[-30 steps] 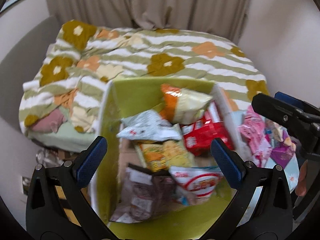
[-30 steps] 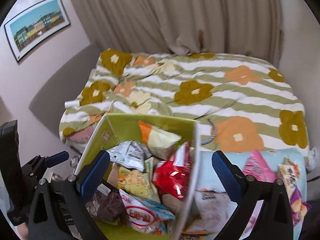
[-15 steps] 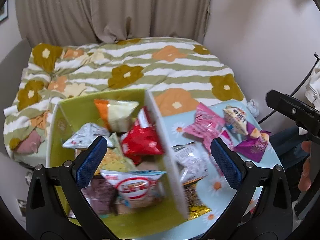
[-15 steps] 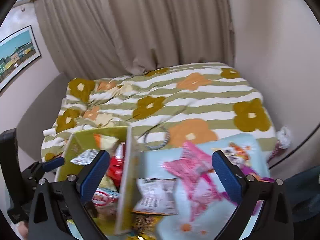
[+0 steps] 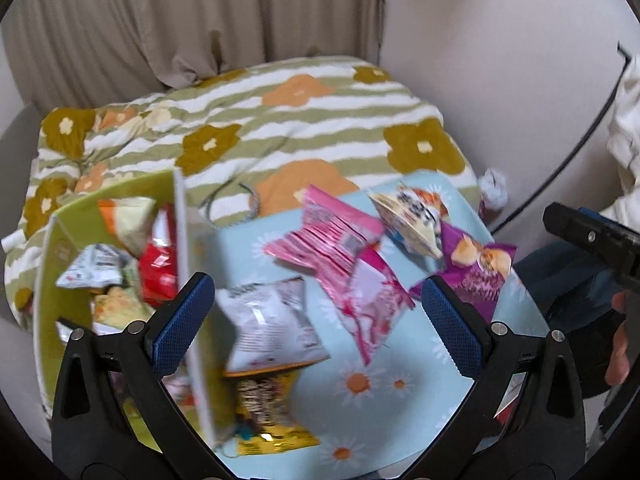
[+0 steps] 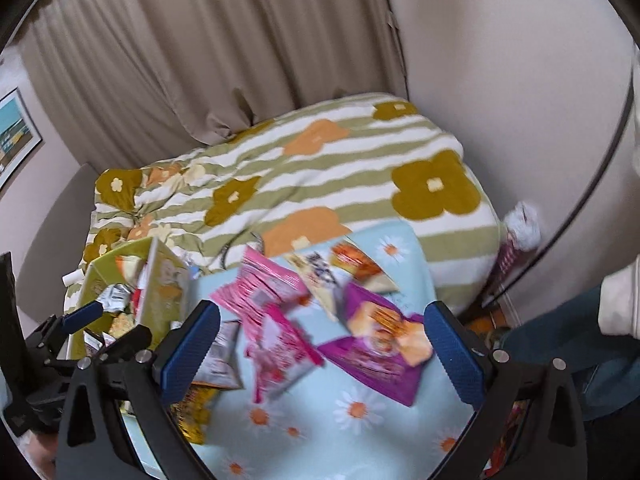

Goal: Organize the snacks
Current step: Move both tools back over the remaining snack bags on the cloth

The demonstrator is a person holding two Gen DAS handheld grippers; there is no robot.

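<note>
Pink snack bag (image 5: 344, 264) between the empty left gripper's (image 5: 318, 316) spread fingers

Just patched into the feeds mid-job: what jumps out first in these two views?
Loose snack bags lie scattered over the light-blue daisy cloth: pink bags in the middle, a purple bag to their right, a white bag and a yellow bag nearer the green box. That box, at the cloth's left edge, is already stuffed with packets. Behind it all spreads a striped flowered blanket, and both grippers, left and right, hang open and empty.
</note>
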